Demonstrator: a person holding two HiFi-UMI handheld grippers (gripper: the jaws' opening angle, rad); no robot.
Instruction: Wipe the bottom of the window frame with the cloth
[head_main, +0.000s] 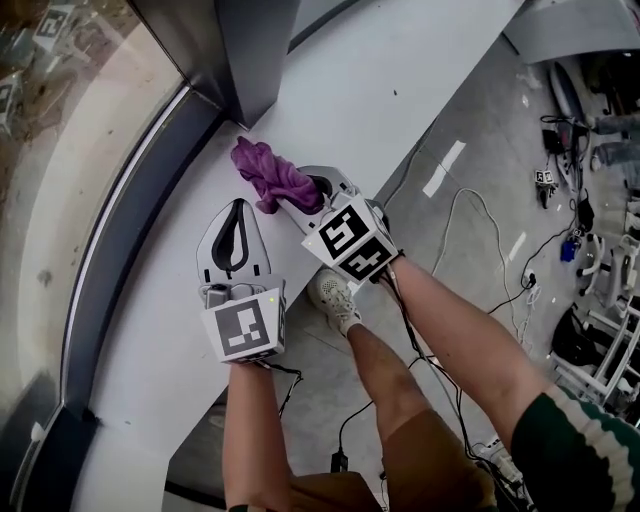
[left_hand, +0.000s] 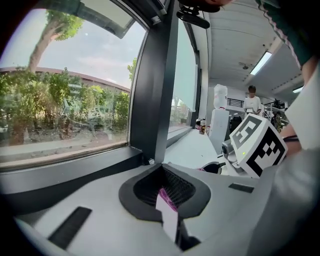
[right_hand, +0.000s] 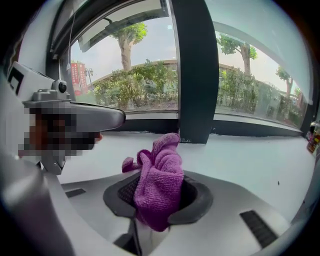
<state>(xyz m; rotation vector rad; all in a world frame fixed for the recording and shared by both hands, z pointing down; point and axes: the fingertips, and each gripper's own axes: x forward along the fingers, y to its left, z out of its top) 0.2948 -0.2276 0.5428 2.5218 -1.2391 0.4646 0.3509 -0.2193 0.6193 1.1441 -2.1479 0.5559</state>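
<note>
1. On the far left is the window glass (head_main: 50, 150). Next to it runs the dark bottom frame (head_main: 125, 240). That strip is the part to wipe.
2. The left gripper (head_main: 237, 212) sits low over the white ledge (head_main: 340, 90), near the bottom frame. Its jaws are pressed together. A tiny bit of purple shows in the gap, but I can't tell what it is. The arm reaches straight out, and the gripper points at the window.
3. The cloth (head_main: 268, 170) is a purple bunch over the ledge, just beside the dark post (head_main: 255, 50). I can't tell if it touches the ledge.
4. The right gripper (head_main: 296, 203) is squeezed tight on the cloth. Its arm reaches forward and slants left, toward the post.
5. To wipe well, I think the right gripper should press the cloth down onto the dark strip, hold tight, and slide slowly along it. The left gripper may need to move out of the way.
</note>
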